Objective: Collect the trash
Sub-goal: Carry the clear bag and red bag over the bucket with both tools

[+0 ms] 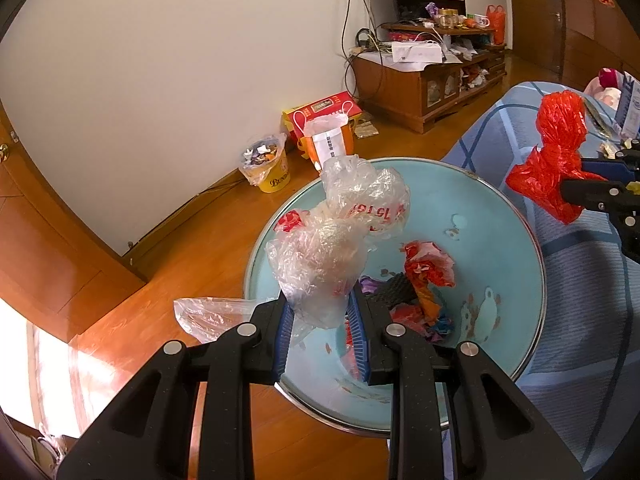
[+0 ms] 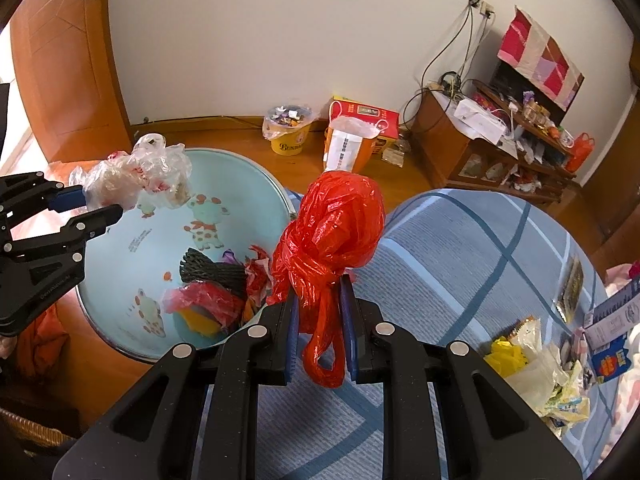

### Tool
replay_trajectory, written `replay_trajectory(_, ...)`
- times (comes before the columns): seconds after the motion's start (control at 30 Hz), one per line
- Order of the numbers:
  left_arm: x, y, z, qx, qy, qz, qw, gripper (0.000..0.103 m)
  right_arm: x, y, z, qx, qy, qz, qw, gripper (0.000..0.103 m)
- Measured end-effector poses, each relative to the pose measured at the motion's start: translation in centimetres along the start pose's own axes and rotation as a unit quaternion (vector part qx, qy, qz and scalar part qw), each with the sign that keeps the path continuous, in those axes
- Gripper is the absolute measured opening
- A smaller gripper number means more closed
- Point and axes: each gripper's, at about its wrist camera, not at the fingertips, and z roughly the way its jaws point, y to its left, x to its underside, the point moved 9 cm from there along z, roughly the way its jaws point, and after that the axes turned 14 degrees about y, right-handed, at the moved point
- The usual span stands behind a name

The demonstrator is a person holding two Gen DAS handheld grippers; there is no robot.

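A light blue basin (image 1: 472, 200) (image 2: 256, 184) stands on the wooden floor beside the bed, holding red wrappers (image 1: 428, 268) and a black mesh piece (image 2: 212, 270). My left gripper (image 1: 322, 304) (image 2: 102, 204) is shut on a crumpled clear plastic bag (image 1: 344, 236) (image 2: 136, 176), held above the basin's near side. My right gripper (image 2: 318, 300) (image 1: 568, 184) is shut on a knotted red plastic bag (image 2: 332, 224) (image 1: 556, 152), held over the bed edge just right of the basin's rim.
Blue checked bedding (image 2: 460, 248) carries yellow and clear wrappers (image 2: 532, 364) and packets at the right. By the wall stand a yellow bucket of scraps (image 2: 288, 128), a red carton (image 2: 368, 116) and a wooden cabinet (image 2: 480, 148). A door (image 2: 60, 64) is at the left.
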Motion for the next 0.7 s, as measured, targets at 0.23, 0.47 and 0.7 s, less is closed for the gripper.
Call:
replay_trajectory(0.23,0.1,0.2,0.2,-0.001,0.003,-0.003,1.0000,0.026,-0.4,0.7,0.1,-0.003,0.000,-0.006,1.000,0.020)
replay_trajectory(0.47,0.1,0.4,0.4,-0.004,0.005,-0.007,1.0000,0.026,-0.8,1.4,0.2,-0.006,-0.001,-0.012,1.000,0.020)
replay_trajectory(0.7,0.1,0.4,0.4,-0.005,0.005,-0.006,1.0000,0.026,-1.0,1.8,0.3,-0.008,-0.002,-0.016,1.000,0.020)
